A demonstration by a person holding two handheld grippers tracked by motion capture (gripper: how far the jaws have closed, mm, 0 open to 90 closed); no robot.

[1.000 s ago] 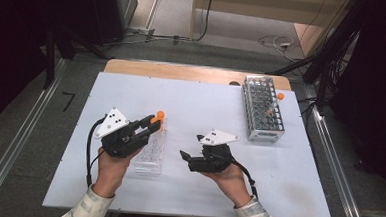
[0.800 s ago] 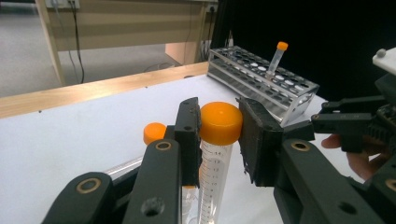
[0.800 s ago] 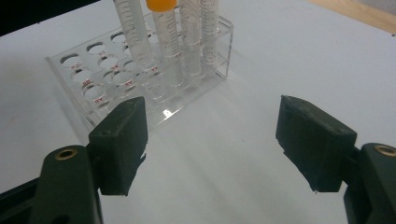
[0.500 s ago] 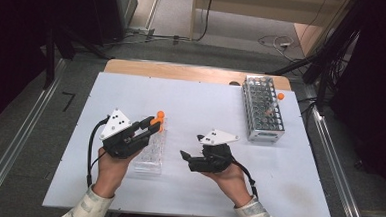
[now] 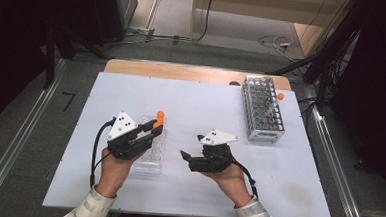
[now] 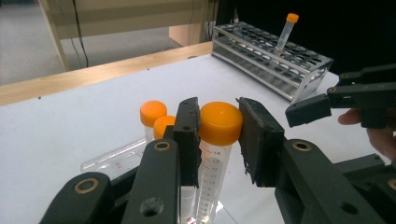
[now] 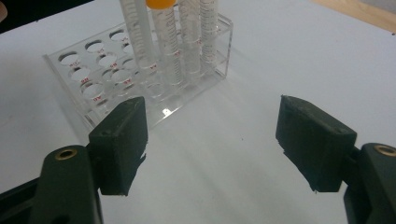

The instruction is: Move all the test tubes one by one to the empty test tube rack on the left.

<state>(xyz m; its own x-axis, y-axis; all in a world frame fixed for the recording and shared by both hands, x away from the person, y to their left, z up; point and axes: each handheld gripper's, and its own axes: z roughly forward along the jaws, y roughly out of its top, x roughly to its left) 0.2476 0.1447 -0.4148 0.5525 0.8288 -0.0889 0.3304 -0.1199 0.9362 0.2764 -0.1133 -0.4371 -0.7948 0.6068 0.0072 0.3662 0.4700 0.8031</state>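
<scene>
A white table is carrying two racks, with a person's hands entering from the near edge. The metal rack, sitting at the far right, is holding one orange-capped tube, standing well apart from both grippers. The clear plastic rack is lying near the left hand, and the left gripper is clamping its pads on the orange cap of an upright graduated tube, which is standing directly between the jaws over that rack. Two further orange-capped tubes are standing just behind it. The right gripper is hovering beside the clear rack with its jaws standing wide apart and nothing between them. The left gripper view is showing the grip on the cap and the printed scale on the tube, details too small to read in the high view. The right gripper view is showing the clear rack's open holes and red numbering, with several tubes standing together at one end. Whether the held tube's base is resting in a hole cannot be told.
</scene>
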